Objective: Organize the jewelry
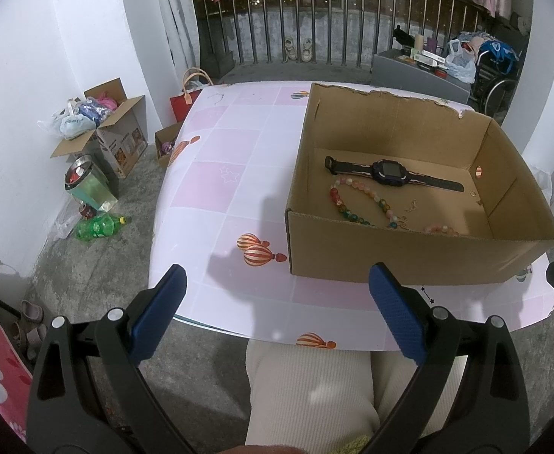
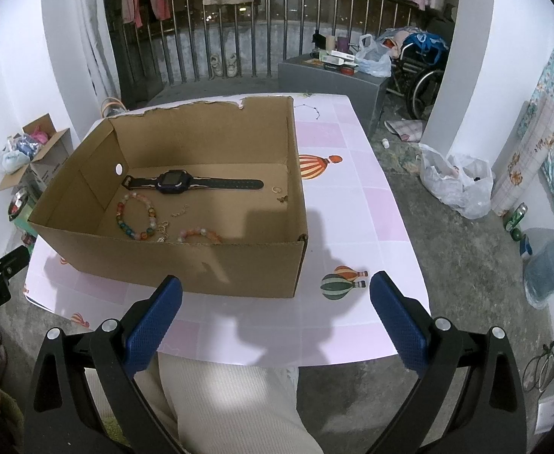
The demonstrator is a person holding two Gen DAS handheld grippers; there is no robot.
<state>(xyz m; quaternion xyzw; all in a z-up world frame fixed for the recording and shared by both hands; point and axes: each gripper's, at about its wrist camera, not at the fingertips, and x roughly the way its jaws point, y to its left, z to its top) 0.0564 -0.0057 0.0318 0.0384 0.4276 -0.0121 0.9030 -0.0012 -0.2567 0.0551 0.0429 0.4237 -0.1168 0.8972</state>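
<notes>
Both hand-held grippers, left [image 1: 277, 295] and right [image 2: 276, 302], jaws wide apart, empty, at near counter [image 1: 239, 174] edge. Watch [image 1: 390, 172], bead bracelet [image 1: 356, 200] lie in cardboard box [image 1: 390, 253]; second bracelet [image 1: 441, 229] partly hidden by front wall. Small bits [image 2: 277, 193] by right wall too tiny to ID

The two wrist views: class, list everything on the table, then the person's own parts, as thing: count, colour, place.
Table: one, pink-and-white checks with balloon prints, under the box.
Cardboard box: one, brown, open-topped, on the table.
Watch: one, dark strap, purple case, flat at the back of the box floor.
Large bead bracelet: one, multicoloured, in front of the watch.
Small bead bracelet: one, orange-pink, by the near wall.
Small trinkets: several, gold-toned, scattered on the box floor; too small to identify.
Left gripper: black, blue pads, open, empty.
Right gripper: same, open, empty.
Person's legs: cream trousers, below the table edge.
</notes>
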